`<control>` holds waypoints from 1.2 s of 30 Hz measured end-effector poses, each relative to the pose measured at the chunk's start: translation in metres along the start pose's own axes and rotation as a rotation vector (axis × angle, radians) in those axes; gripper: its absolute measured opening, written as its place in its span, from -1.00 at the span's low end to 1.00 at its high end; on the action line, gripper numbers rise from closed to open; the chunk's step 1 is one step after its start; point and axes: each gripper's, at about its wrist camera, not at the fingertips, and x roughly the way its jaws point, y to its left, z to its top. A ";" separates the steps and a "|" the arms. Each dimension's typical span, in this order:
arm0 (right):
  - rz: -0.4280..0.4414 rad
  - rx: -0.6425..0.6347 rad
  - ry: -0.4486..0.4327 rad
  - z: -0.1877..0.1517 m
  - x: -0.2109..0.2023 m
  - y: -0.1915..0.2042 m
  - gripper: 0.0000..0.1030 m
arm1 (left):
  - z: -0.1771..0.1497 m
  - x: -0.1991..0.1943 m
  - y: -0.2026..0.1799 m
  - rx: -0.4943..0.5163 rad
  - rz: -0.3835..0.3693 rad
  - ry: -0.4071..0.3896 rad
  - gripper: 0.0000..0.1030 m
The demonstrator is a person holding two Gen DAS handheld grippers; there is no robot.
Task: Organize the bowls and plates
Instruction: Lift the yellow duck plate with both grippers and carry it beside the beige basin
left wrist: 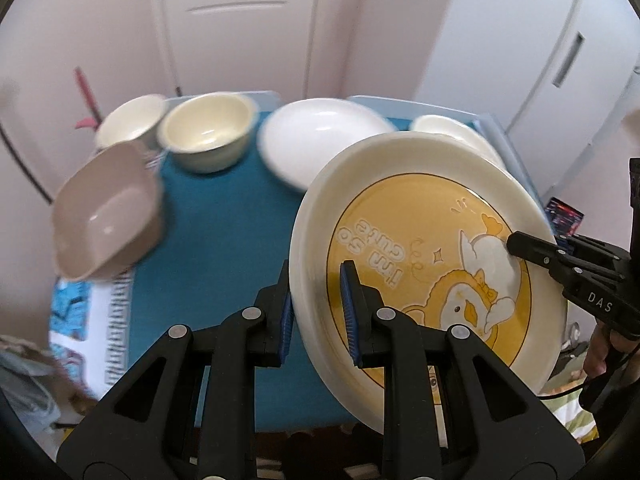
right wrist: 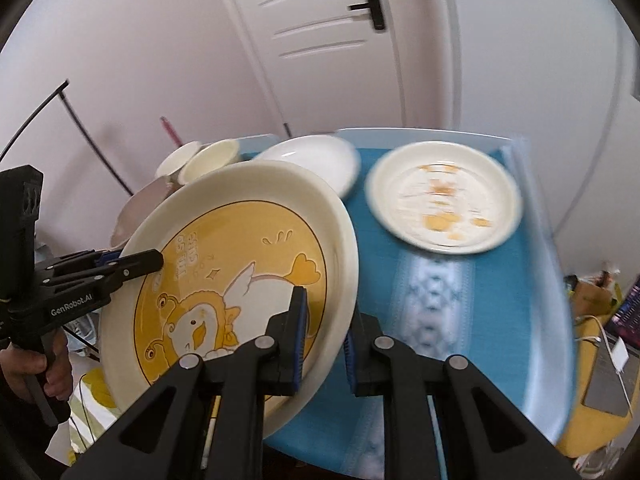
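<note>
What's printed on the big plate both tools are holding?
Large cream plate: yellow centre, cartoon duck, "I'm so cute". Clearest in the right wrist view.

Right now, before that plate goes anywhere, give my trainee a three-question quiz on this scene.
1. True or false: both sets of jaws grip the rim of the round cream plate with the yellow cartoon print.
2. Which dish stands nearest the pale cream round bowl? A) the small cream plate with orange marks B) the second cream bowl C) the yellow plate
3. Fill in: the taupe squarish plastic bowl sits at the table's ____ edge, seen from the left wrist.

Key: 1 true: left gripper and right gripper each clamp the rim. 2 B. 3 left.
</note>
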 end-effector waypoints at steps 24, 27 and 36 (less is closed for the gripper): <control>0.030 -0.035 0.054 -0.019 0.132 0.109 -0.70 | -0.049 0.054 0.142 -0.050 0.028 0.025 -0.65; 0.030 -0.024 0.051 -0.020 0.132 0.107 -0.70 | -0.051 0.057 0.142 -0.042 0.036 0.028 -0.64; 0.021 0.004 0.072 -0.019 0.133 0.106 -0.70 | -0.049 0.057 0.137 -0.023 0.070 0.030 -0.65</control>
